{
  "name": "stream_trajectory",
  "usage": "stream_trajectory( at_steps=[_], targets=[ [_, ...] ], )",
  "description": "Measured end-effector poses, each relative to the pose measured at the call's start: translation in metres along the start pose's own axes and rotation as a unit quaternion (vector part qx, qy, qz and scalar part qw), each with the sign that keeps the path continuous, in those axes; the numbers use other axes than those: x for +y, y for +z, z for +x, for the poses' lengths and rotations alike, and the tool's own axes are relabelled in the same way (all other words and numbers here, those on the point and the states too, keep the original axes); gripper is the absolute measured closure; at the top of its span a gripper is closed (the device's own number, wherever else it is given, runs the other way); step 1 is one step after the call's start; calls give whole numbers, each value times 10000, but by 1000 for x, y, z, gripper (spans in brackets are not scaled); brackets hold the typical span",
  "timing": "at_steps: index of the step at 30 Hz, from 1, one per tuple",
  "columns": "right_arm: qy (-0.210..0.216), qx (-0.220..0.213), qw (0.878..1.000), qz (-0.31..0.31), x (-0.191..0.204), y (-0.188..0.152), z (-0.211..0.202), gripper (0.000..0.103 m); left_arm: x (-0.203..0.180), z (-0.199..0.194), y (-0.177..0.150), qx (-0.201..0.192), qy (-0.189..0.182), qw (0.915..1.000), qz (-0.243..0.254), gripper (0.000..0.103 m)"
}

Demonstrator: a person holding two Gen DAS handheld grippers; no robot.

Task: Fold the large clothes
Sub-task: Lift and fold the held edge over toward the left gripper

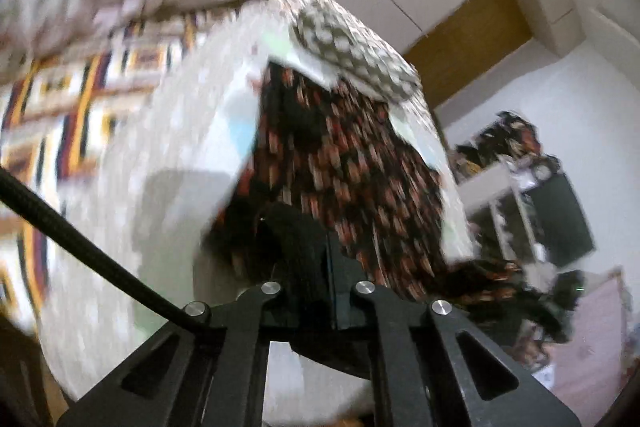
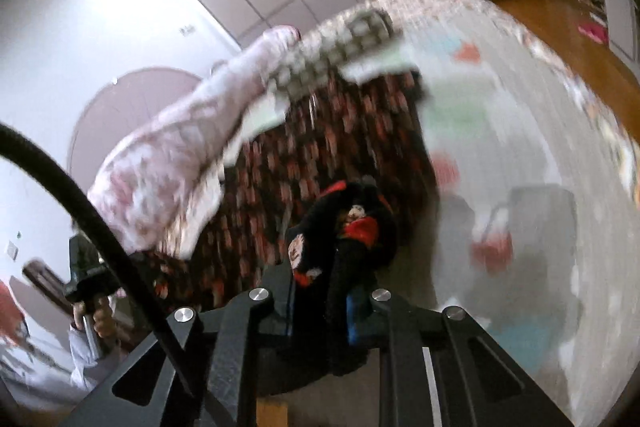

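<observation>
With both hand-held grippers, left (image 1: 304, 227) and right (image 2: 336, 247), clamped on the dark orange-patterned fabric garment (image 1: 340, 155), it spreads over the bed (image 1: 160, 147) for folding.

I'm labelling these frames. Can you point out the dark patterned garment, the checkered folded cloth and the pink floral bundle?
dark patterned garment (image 1: 340, 163): left wrist view, mid-panel.
checkered folded cloth (image 1: 352, 47): left wrist view, top face.
pink floral bundle (image 2: 168, 163): right wrist view, middle.

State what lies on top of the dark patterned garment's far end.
A folded grey checked cloth lies across the dark patterned garment, over its far edge. Whatever that cloth covers stays hidden.
</observation>
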State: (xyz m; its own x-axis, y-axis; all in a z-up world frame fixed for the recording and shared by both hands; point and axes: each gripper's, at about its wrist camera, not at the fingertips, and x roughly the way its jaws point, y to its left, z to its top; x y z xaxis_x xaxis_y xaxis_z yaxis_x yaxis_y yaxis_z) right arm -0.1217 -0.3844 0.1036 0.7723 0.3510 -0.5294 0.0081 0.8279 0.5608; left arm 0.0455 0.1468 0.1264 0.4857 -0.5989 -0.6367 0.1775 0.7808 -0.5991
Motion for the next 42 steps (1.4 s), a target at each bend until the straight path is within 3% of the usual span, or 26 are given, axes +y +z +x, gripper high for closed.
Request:
stream_trajectory(
  at_steps=[3,6,7,10,12,16,20,24,26,30,37,38,39,42],
  targets=[
    [-68,-154,9994,307,-1,62,38,84,-10,37,55,-29,263,9996,-44,96],
    [-473,-112,9972,566,-12,114,100,84,-19,83,108,-152,794,9967,23,96],
    [-563,-62,9963,651,-18,123,115,84,-20,106,130,-200,1094,9938,44,96],
    [-1222,173,9883,892,-43,150,179,82,-13,157,161,-1,1472,9891,23,95],
    [-1479,401,9817,1128,-62,155,209,74,-5,185,172,165,1638,9863,-51,94],
    [-1082,387,9764,1829,-98,161,232,62,-1,204,183,71,1539,9881,27,91],
    [-594,26,9702,2349,-122,172,230,56,8,195,199,-306,1418,9892,-199,60],
    [-636,-359,9664,2463,-129,186,220,48,19,184,210,-524,1467,9868,-452,55],
    [-868,-470,9658,2397,-128,194,214,45,19,180,209,-567,1561,9850,-457,55],
    [-1191,-335,9773,1722,-116,190,198,44,8,167,192,-498,1802,9823,-85,55],
    [-1664,143,9836,682,-95,121,162,44,-25,141,130,-166,1912,9778,844,49],
    [-1648,119,9845,593,-92,111,158,48,-29,137,117,-77,1910,9770,950,49],
    [-1624,103,9853,522,-88,103,156,59,-32,135,108,-29,1907,9764,1010,48],
    [-1503,71,9879,371,-77,77,155,69,-43,131,64,160,1972,9713,1321,44]
  ],
)
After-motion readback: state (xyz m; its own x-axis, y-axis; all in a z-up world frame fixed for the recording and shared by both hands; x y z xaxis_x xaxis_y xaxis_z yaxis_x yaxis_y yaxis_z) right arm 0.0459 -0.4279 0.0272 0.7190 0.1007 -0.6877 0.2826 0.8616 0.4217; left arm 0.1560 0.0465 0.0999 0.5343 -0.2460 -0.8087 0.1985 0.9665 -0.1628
